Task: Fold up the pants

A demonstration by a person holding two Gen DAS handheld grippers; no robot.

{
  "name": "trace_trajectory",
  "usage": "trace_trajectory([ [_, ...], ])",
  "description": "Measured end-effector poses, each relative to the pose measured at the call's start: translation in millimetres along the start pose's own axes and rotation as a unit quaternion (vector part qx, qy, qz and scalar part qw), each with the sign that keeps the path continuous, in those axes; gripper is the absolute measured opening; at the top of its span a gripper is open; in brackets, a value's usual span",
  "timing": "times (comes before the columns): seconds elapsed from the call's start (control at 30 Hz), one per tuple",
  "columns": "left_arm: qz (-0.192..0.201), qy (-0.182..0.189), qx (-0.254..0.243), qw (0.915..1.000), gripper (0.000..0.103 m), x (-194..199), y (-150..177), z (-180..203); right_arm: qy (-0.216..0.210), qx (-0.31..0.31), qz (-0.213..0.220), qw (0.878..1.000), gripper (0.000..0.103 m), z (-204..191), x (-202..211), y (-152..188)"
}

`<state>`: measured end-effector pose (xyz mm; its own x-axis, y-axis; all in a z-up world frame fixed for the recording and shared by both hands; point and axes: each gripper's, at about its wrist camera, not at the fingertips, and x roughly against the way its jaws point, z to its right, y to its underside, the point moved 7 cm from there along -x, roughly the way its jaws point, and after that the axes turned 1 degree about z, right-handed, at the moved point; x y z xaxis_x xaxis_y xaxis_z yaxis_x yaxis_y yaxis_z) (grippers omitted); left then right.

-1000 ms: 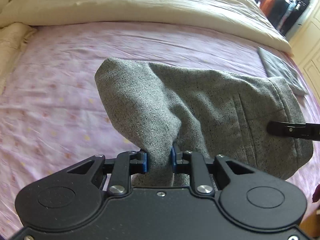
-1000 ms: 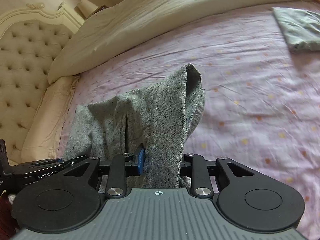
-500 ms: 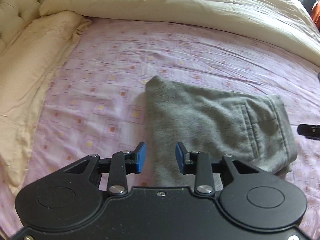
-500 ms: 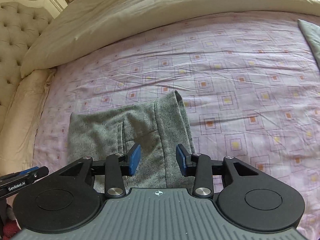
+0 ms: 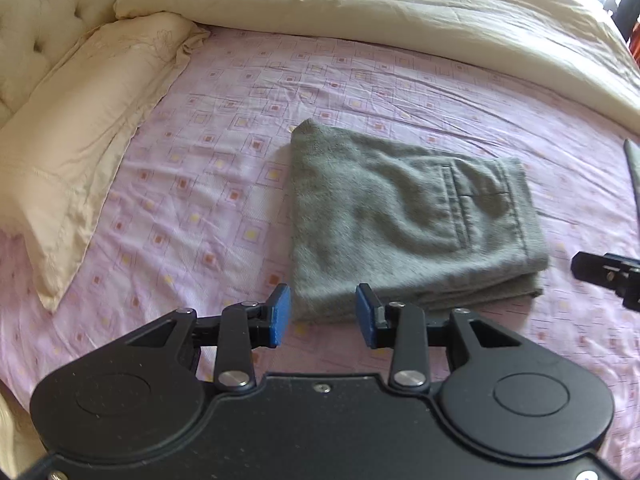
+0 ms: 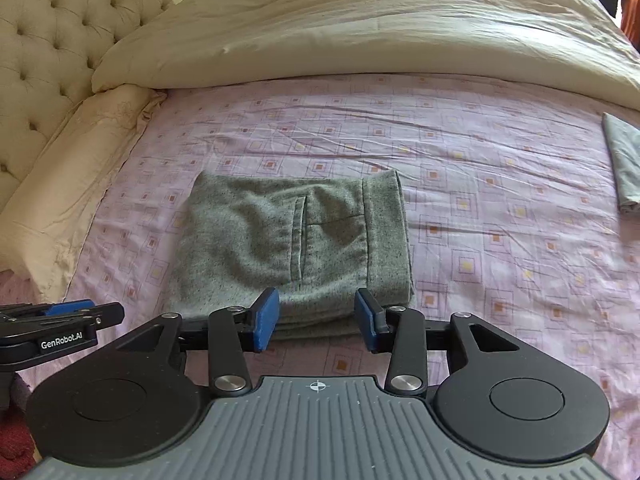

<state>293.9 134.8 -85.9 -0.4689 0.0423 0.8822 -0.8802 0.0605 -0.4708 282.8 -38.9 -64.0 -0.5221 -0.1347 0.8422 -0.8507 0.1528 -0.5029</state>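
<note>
pants [image 6: 292,240]: lay folded flat on bedsheet [image 6: 480,184], just ahead of both grippers, long axis seemingly crosswise, waistband rightward | left gripper [image 5: 322,316]: jaws opening, held nothing | right gripper [image 6: 316,316]: jaws opening, held nothing

A bed with a pink sheet [image 6: 480,184] printed in small squares fills both views. A cream duvet [image 6: 360,32] lies bunched across the far side, from 10 to 2 o'clock. A cream pillow [image 5: 80,136] lies at 9 o'clock, against a tufted headboard [image 6: 60,32] at 10 o'clock. A folded grey cloth [image 6: 624,160] rests flat on the sheet at 3 o'clock, just below the duvet's edge.
</note>
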Motion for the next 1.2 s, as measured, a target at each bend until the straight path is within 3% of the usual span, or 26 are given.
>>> trace_trajectory([
  [0.13,0.008,-0.004,0.007,0.9999,0.052,21,11,10,-0.012,0.007,0.013,1.000,0.042,-3,24,8],
  [0.5,0.029,-0.013,0.009,0.9995,0.052,60,33,32,-0.034,0.010,0.044,0.998,0.043,3,65,17],
  [1.2,0.044,-0.026,0.011,0.9986,0.052,85,50,48,-0.055,0.020,0.061,0.996,0.044,4,88,28],
])
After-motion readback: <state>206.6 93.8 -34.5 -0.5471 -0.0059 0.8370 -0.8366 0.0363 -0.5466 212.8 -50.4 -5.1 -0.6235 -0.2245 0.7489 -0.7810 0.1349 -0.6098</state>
